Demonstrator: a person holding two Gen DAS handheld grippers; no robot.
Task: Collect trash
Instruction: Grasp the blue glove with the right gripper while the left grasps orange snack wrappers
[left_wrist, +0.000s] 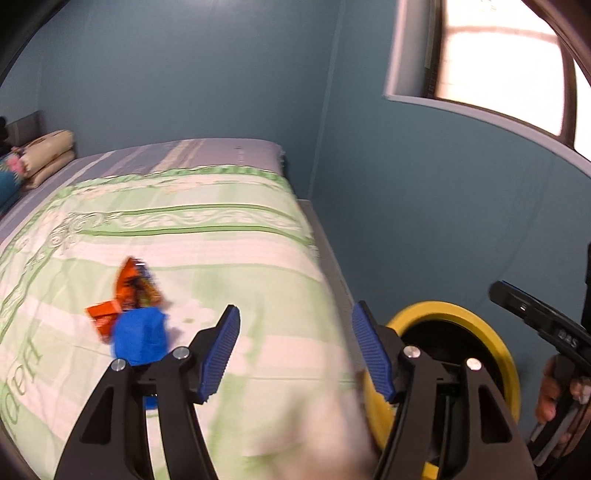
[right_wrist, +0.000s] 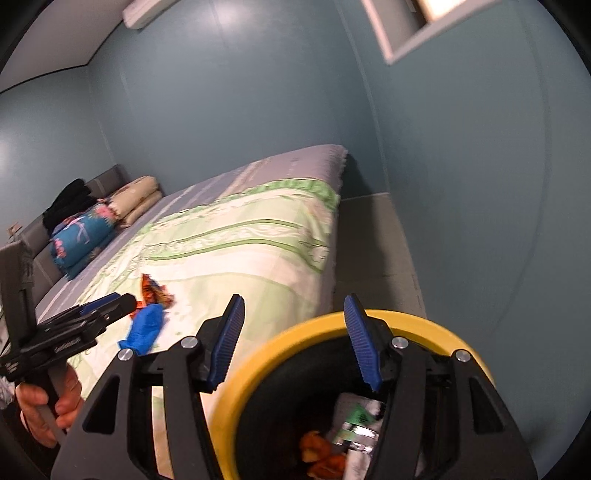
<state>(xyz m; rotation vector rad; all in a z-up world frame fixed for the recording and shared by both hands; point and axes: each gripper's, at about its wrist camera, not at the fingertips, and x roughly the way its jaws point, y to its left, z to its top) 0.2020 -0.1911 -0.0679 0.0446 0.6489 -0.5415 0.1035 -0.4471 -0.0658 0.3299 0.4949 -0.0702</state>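
An orange snack wrapper (left_wrist: 133, 291) and a crumpled blue wrapper (left_wrist: 138, 338) lie on the green and white bedspread (left_wrist: 203, 236); both also show in the right wrist view, orange wrapper (right_wrist: 155, 290) and blue wrapper (right_wrist: 146, 326). A yellow-rimmed black trash bin (right_wrist: 280, 354) stands beside the bed, holding a white-green packet (right_wrist: 356, 421) and orange scraps (right_wrist: 321, 454). My left gripper (left_wrist: 295, 350) is open and empty over the bed edge. My right gripper (right_wrist: 293, 341) is open and empty above the bin (left_wrist: 450, 312).
Folded blankets (right_wrist: 136, 199) and a blue floral bundle (right_wrist: 79, 236) sit at the head of the bed. Blue walls close in at the right, with a window (left_wrist: 498, 62) above. A strip of floor (right_wrist: 373, 251) runs between bed and wall.
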